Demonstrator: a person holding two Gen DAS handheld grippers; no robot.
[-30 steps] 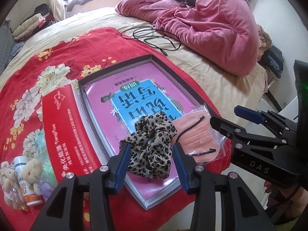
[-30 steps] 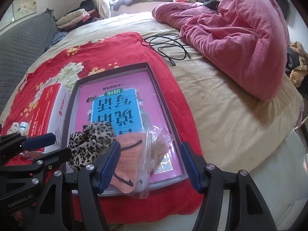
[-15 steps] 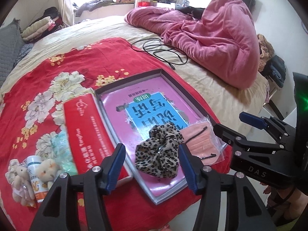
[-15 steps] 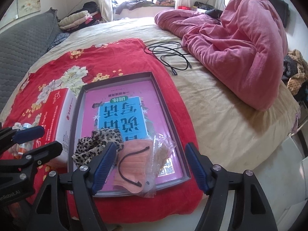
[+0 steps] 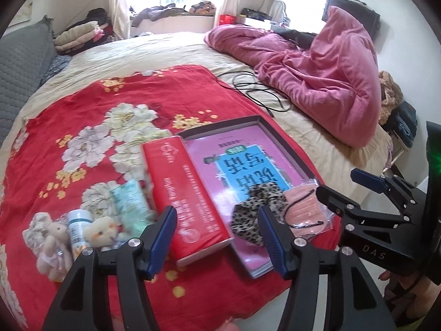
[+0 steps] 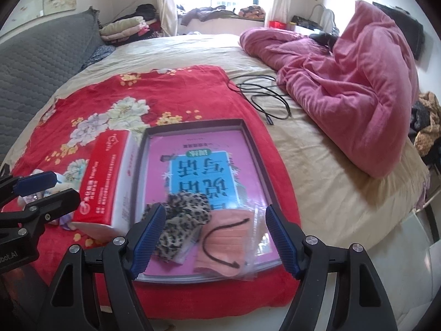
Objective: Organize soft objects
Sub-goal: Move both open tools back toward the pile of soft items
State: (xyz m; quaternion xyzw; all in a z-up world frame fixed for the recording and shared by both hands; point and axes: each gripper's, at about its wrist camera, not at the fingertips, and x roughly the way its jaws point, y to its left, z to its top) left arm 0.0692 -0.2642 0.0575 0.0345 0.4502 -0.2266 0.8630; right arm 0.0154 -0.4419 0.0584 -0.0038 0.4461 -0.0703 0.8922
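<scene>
From the left wrist camera, the left gripper (image 5: 216,233) hangs above the near edge of a bed spread with a red flowered blanket (image 5: 82,127). Its jaws are opening, and nothing sits between them; below the gap lies a red tissue pack (image 5: 182,193). The leopard-print scrunchie (image 5: 256,209) rests in the near corner of a shallow dark tray (image 5: 278,135) lined with a pink book cover, touching a pink face mask (image 5: 306,212) in clear wrap just to its right. Left of the tissue pack lie a pale green packet (image 5: 129,207), a small white bottle (image 5: 78,229) and two little plush bears (image 5: 52,237). The right gripper (image 5: 341,190) shows at the right edge, jaws parted.

From the right wrist camera, the right gripper (image 6: 213,237) stands wide and empty over the tray's (image 6: 253,143) near end. The scrunchie (image 6: 184,218) and mask (image 6: 223,242) lie side by side beneath it, untouched by the pads. The tissue pack (image 6: 104,176) sits against the tray's left wall. A black cable (image 6: 261,96) coils on the beige sheet beyond, beside a heaped pink quilt (image 6: 358,82).
</scene>
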